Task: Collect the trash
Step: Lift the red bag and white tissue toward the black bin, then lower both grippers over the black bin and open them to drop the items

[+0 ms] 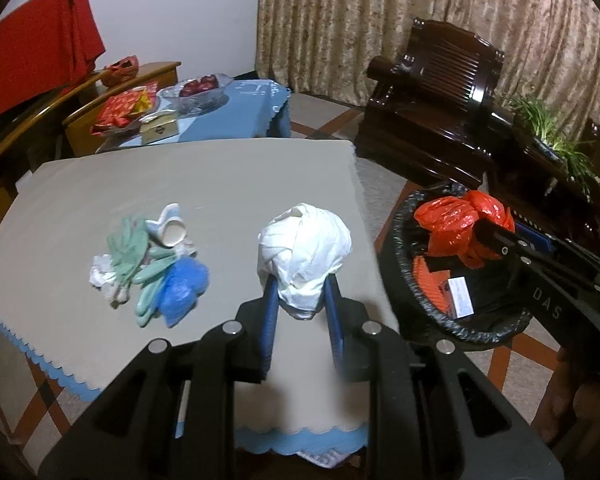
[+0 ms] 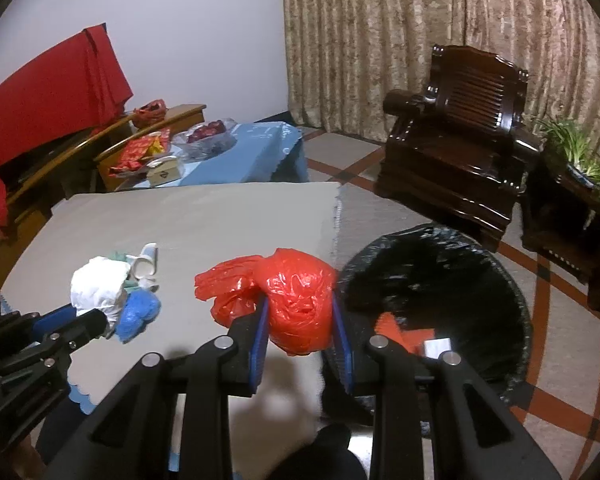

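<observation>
The right gripper pinches a crumpled red plastic bag at frame centre, beside the black-lined trash bin at lower right. The left gripper clamps a wadded white plastic bag over the desk. Either slippery bag may slip out early, missing the bin.

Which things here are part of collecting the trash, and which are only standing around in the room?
Part of the job:
- white bag in the left gripper
- red bag in the right gripper
- pile of gloves, cup and blue wad
- lined bin

Just standing around:
- dark armchair
- fruit bowl
- potted plant
- red cloth
</observation>
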The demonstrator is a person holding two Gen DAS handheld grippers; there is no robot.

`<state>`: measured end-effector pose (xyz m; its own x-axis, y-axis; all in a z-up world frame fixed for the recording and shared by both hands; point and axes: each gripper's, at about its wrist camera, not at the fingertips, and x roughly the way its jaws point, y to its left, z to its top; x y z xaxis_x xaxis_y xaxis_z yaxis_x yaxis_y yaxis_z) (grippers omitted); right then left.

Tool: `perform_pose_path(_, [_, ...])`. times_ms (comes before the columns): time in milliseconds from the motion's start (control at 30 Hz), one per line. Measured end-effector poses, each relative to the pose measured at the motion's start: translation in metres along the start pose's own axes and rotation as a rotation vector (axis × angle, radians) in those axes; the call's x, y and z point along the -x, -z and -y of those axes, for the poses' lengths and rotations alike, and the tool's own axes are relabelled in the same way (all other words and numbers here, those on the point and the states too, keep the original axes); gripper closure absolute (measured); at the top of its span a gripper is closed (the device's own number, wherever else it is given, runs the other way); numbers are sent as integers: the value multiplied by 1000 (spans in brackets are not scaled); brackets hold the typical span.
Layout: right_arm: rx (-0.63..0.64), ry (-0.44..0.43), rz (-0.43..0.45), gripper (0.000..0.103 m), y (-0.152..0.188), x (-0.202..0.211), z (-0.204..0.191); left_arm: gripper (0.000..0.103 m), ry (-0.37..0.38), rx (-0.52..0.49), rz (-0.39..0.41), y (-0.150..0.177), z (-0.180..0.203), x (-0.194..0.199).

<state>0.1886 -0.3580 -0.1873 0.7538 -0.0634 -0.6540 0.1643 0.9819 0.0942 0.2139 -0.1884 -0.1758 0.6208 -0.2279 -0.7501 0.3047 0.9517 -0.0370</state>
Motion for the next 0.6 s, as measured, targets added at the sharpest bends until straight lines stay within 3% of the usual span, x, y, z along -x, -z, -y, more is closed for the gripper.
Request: perform_pose_path(600, [-48, 118, -26, 74, -4, -15, 95, 81, 88, -78, -22, -15, 97, -46])
